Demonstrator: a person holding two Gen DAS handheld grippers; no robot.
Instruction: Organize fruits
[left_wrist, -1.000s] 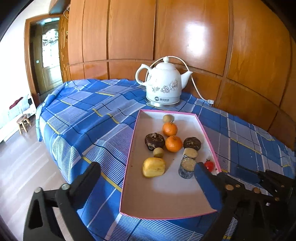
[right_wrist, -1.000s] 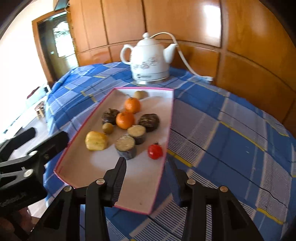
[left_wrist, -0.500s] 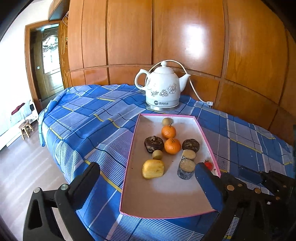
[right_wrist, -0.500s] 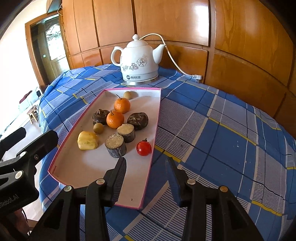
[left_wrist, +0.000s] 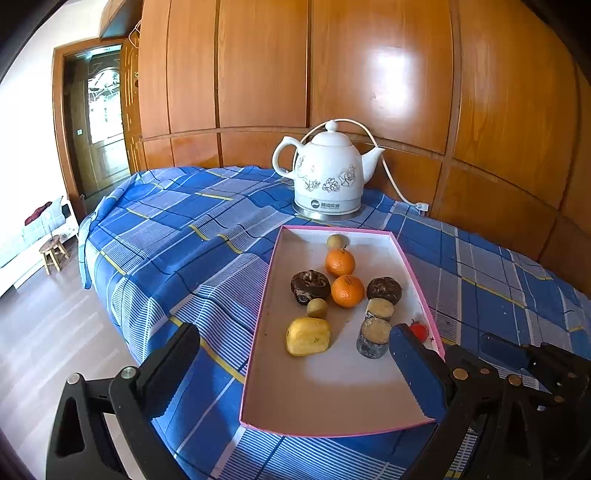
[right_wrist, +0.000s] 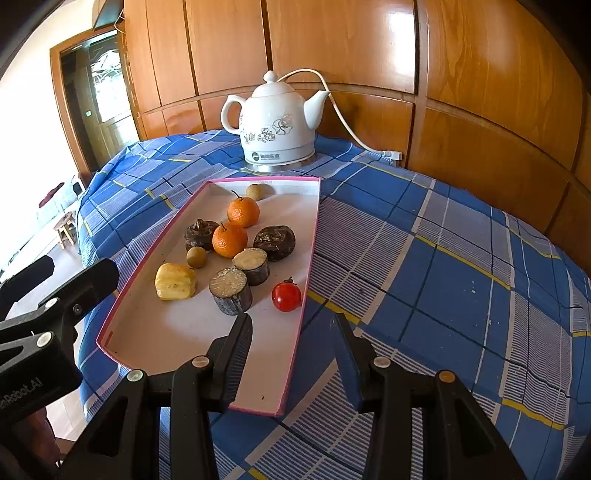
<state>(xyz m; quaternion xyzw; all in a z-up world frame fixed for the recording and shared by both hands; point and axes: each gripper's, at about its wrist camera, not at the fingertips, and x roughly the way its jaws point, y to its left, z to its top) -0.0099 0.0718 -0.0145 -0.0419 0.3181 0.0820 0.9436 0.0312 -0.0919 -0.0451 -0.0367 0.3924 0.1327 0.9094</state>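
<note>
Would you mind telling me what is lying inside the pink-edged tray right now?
Inside the pink-edged tray: two oranges, two dark brown fruits, two cut cylinder pieces, two small round tan fruits, a yellow piece and a cherry tomato. The near end is partly hidden.

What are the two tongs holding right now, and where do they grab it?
Nothing. The left tongs and right tongs both hang open near the tray, with no fruit between them.

Both wrist views look obliquely down from the near edge, left and right, sharing the tray and kettle.
</note>
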